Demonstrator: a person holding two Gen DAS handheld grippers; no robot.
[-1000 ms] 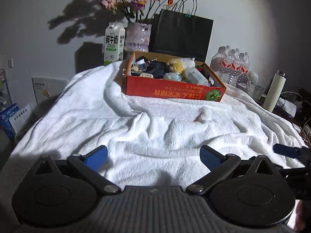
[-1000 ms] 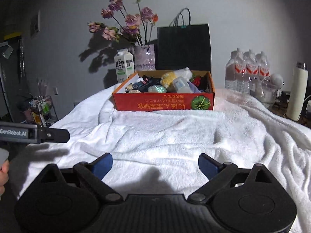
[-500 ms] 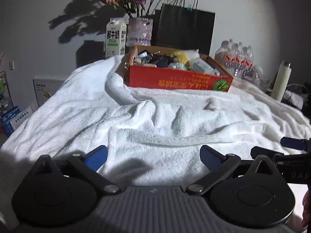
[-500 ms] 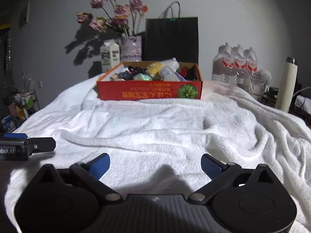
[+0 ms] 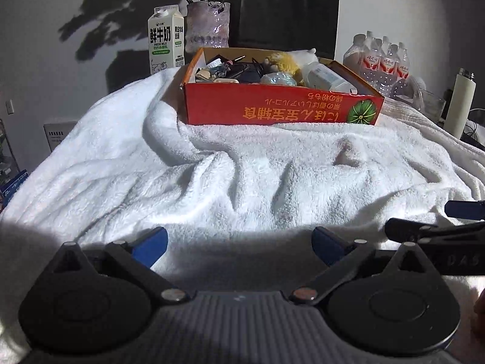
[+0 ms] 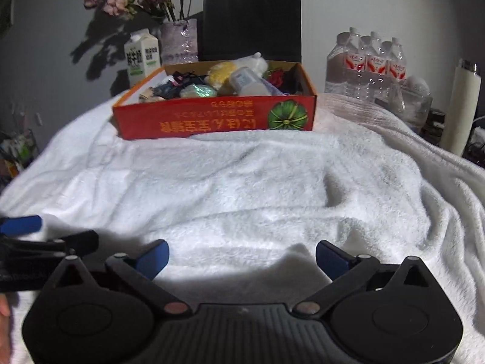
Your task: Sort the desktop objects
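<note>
A red cardboard box (image 5: pixel 282 110) stands at the far end of a white towel-covered table (image 5: pixel 212 176); it also shows in the right wrist view (image 6: pixel 215 121). It holds several small objects, among them a yellow plush toy (image 5: pixel 280 62), a white bottle (image 6: pixel 245 82) and a tangle of dark items (image 5: pixel 242 69). My left gripper (image 5: pixel 239 245) is open and empty, low over the near towel. My right gripper (image 6: pixel 242 257) is open and empty beside it. Each gripper shows at the edge of the other's view.
Behind the box stand a milk carton (image 5: pixel 165 41), a vase of flowers (image 5: pixel 207 27) and a black paper bag (image 5: pixel 288 12). A pack of water bottles (image 6: pixel 368 63), a glass jar (image 6: pixel 410 103) and a white thermos (image 6: pixel 460 106) stand at the right.
Both grippers have moved forward toward the box, which now looks larger. Their jaws have stayed open and empty.
</note>
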